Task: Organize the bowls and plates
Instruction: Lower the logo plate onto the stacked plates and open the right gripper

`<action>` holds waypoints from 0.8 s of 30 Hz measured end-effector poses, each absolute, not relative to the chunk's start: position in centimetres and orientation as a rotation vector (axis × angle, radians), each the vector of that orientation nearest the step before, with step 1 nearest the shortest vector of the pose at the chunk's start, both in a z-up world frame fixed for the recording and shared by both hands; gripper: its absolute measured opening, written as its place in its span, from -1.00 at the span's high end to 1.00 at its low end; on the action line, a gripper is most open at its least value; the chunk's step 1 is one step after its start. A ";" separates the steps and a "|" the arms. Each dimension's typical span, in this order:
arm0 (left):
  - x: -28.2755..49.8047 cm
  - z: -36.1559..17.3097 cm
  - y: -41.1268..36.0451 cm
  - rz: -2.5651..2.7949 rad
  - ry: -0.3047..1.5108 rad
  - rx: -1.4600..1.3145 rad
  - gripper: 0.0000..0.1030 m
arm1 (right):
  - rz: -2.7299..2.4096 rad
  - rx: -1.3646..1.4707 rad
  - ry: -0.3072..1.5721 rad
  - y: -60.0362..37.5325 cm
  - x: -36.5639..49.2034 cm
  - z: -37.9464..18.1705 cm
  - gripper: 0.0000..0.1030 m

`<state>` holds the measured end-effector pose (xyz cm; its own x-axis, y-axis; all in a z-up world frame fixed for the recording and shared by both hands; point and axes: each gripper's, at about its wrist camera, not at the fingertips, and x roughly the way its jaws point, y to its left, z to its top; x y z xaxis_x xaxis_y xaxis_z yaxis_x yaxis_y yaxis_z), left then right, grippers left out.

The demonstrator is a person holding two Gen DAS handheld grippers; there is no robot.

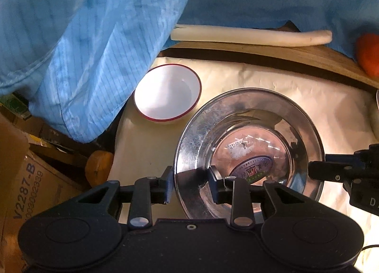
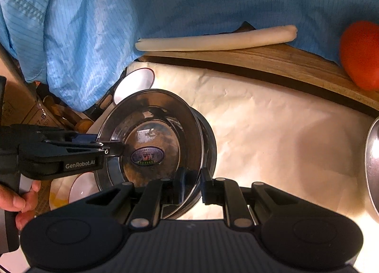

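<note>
While both tools straddle the steel bowl's point(image 1: 248, 152) rim on the paper-covered tabletop point(image 2: 272, 130), the right tool point(image 2: 191, 186) pinches it — the left tool point(image 1: 189, 184) sits looser, its pads apart from the rim.

Both wrist cameras look steeply down along their fingers, close over a steel bowl point(image 1: 248, 152) point(image 2: 151, 149). The left views it from its left rim, the right from the opposite rim; both share the white cloth point(image 1: 272, 76) point(image 2: 272, 118).

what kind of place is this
Likely a makeshift workroom or storeroom, not a real kitchen: a paper-covered table holding a steel bowl and white bowl, with a cardboard box beside it.
</note>
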<state>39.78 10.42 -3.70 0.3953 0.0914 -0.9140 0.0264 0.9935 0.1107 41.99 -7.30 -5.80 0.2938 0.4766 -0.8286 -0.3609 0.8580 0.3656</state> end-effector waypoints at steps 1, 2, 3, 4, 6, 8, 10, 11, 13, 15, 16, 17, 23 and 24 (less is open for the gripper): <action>39.8 -3.7 10.3 0.041 1.165 0.121 0.35 | 0.559 0.116 1.145 -7.3 42.0 -5.8 0.70; 39.8 -3.7 10.2 0.039 1.166 0.130 0.35 | 0.559 0.115 1.146 -7.3 42.0 -5.8 0.70; 39.8 -3.8 10.0 0.038 1.168 0.139 0.34 | 0.560 0.115 1.147 -7.3 42.0 -5.9 0.70; 39.8 -3.8 9.9 0.037 1.169 0.149 0.34 | 0.560 0.115 1.149 -7.3 42.1 -5.9 0.70; 39.8 -3.9 9.7 0.035 1.171 0.165 0.34 | 0.560 0.117 1.151 -7.3 42.1 -6.0 0.69; 39.9 -4.0 9.5 0.035 1.173 0.181 0.34 | 0.561 0.121 1.149 -7.3 42.2 -6.0 0.69; 39.9 -4.1 9.2 0.033 1.172 0.191 0.34 | 0.567 0.124 1.145 -7.3 42.1 -6.0 0.67; 39.8 -4.1 9.0 0.032 1.172 0.193 0.34 | 0.565 0.120 1.143 -7.3 42.1 -6.0 0.62; 39.8 -4.1 9.0 0.034 1.170 0.195 0.34 | 0.565 0.117 1.142 -7.3 42.1 -6.0 0.61; 39.7 -4.1 9.0 0.035 1.169 0.192 0.34 | 0.562 0.115 1.138 -7.3 42.0 -6.0 0.58; 39.6 -4.1 9.0 0.037 1.168 0.189 0.34 | 0.560 0.110 1.135 -7.4 42.0 -6.0 0.56; 39.6 -4.1 9.0 0.036 1.164 0.189 0.34 | 0.562 0.105 1.123 -7.4 41.9 -5.9 0.53; 39.4 -4.0 9.3 0.042 1.162 0.175 0.34 | 0.562 0.084 1.091 -7.6 41.5 -5.4 0.47; 39.3 -3.9 9.3 0.042 1.158 0.173 0.32 | 0.562 0.087 1.089 -7.6 41.4 -5.4 0.42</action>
<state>39.29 9.30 -3.93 0.4023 0.1228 -0.9073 0.0561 0.9858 0.1582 41.44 -7.62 -5.36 0.3389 0.4727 -0.8134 -0.3890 0.8576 0.3364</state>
